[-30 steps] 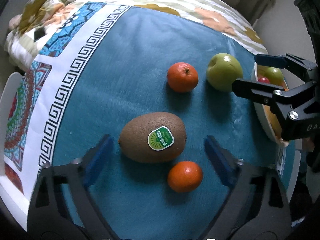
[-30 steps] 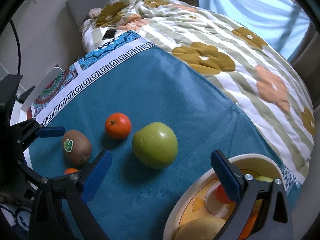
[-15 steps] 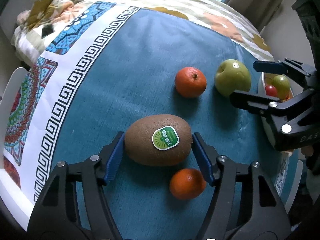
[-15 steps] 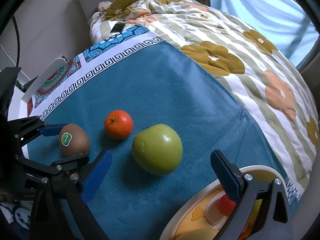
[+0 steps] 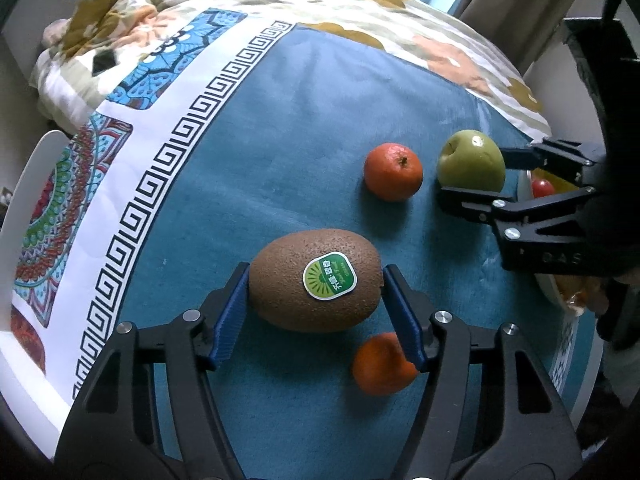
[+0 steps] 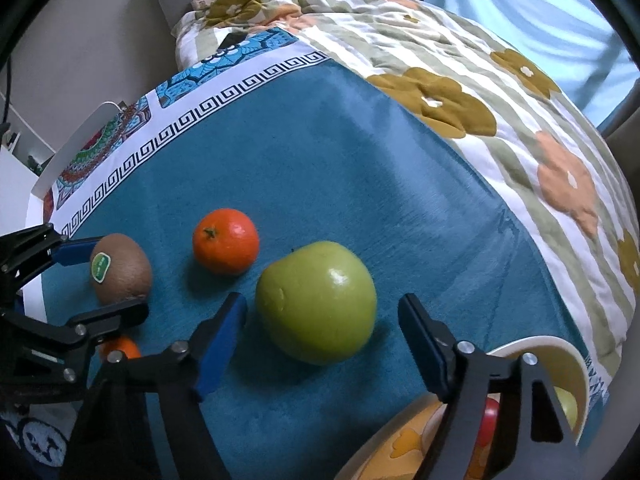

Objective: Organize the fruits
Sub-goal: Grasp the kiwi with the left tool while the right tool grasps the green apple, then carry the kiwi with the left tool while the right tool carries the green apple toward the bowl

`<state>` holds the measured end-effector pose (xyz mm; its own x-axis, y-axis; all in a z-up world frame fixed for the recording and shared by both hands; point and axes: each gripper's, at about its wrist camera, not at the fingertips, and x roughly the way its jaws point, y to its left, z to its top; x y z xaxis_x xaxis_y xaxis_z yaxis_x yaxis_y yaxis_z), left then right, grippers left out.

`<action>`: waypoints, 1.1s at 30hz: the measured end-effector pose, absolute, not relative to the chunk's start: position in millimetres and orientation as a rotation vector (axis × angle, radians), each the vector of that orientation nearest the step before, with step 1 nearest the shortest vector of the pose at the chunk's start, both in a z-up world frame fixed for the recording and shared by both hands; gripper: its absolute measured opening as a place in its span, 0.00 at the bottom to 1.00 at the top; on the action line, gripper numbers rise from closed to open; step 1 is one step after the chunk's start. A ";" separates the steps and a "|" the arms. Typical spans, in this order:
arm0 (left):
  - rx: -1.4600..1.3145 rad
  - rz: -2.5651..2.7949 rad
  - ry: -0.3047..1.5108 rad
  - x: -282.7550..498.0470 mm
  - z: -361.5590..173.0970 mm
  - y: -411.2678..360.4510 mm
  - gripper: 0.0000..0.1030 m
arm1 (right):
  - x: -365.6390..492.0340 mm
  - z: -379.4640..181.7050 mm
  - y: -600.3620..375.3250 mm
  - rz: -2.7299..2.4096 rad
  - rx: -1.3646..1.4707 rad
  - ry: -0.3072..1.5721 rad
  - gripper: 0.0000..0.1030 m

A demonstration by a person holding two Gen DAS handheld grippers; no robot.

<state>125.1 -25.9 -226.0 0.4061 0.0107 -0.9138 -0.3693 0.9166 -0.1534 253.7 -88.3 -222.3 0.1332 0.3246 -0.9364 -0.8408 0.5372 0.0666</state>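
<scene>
Blue cloth [image 5: 300, 152] covers the table, with a flowered quilt [image 6: 460, 92] behind it; loose fruit sits on the cloth so I can move it to the bowl [image 6: 560, 356] at my right, which is cut off by the frame. Contents only partly visible: 1 red fruit, 1 green, something yellow.

My right gripper [image 6: 322, 330] has just been closing around the green apple [image 6: 316, 300], but both pads are apart from it, so no hold yet.

My left gripper [image 5: 316, 292] has closed on the kiwi [image 5: 316, 280], pads touching both ends, approx half open.

1 mandarin [image 5: 393, 177] sits beside the apple. A 2nd mandarin [image 5: 380, 364] is partly hidden behind my left finger.
</scene>
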 end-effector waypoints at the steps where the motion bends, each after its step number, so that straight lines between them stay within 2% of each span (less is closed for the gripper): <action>1: -0.357 0.246 1.131 124.7 -225.2 -25.5 0.68 | 253.2 -223.1 -87.5 0.910 -0.561 1.145 0.59; 3: -0.354 0.245 1.126 123.6 -223.2 -24.5 0.68 | 251.8 -223.5 -87.3 0.912 -0.568 1.144 0.50; 15: -0.323 0.234 1.086 116.2 -201.1 -25.7 0.67 | 239.7 -206.2 -98.3 0.878 -0.503 1.121 0.50; 33: -0.185 0.104 0.960 135.0 -123.5 -62.8 0.67 | 225.9 -122.0 -183.3 0.697 -0.284 1.028 0.50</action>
<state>135.0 -62.8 -123.5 0.5703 0.0061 -0.8214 -0.1699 0.9792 -0.1107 225.9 -183.3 -122.0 0.3276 0.3953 -0.8581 -0.6504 0.7532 0.0987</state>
